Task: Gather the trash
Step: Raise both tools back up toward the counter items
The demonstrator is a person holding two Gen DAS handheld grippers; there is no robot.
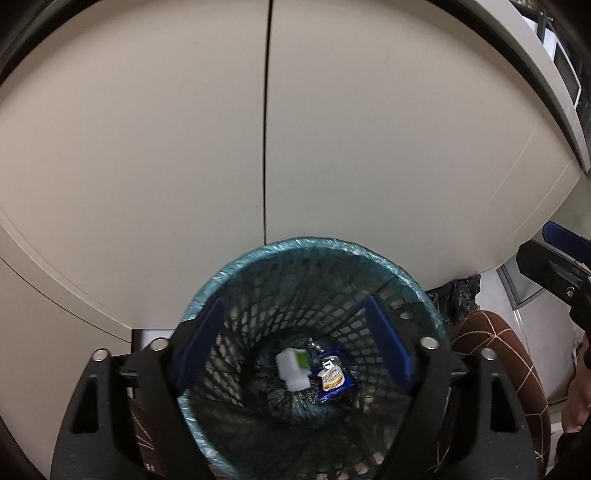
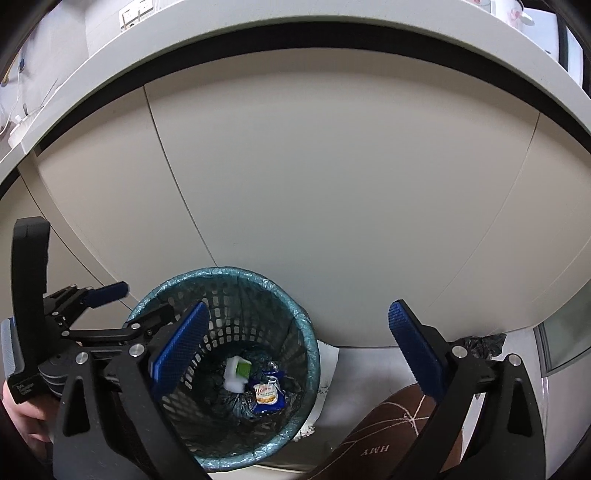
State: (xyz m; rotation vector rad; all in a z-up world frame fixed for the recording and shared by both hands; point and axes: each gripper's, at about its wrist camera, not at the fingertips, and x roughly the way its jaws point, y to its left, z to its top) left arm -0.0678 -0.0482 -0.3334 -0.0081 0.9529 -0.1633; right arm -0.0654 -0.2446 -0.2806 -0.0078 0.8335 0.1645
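A blue mesh waste bin (image 1: pixel 314 251) lined with a bag stands on the floor against a beige cabinet; it also shows in the right wrist view (image 2: pixel 236 275). Inside lie a white and green carton (image 1: pixel 293 369) (image 2: pixel 236 373) and a blue snack wrapper (image 1: pixel 334 382) (image 2: pixel 267 395). My left gripper (image 1: pixel 295 343) is open and empty, right above the bin's mouth. My right gripper (image 2: pixel 295 350) is open and empty, over the bin's right rim. The left gripper shows in the right wrist view (image 2: pixel 147 299); the right gripper's blue fingertip (image 1: pixel 561 236) shows in the left wrist view.
Beige cabinet doors (image 1: pixel 147 147) (image 2: pixel 332 184) rise behind the bin under a countertop edge (image 2: pixel 295 29). A brown patterned slipper (image 1: pixel 498 369) (image 2: pixel 388 435) lies right of the bin. A black plastic bag (image 1: pixel 458 291) sits by the cabinet base.
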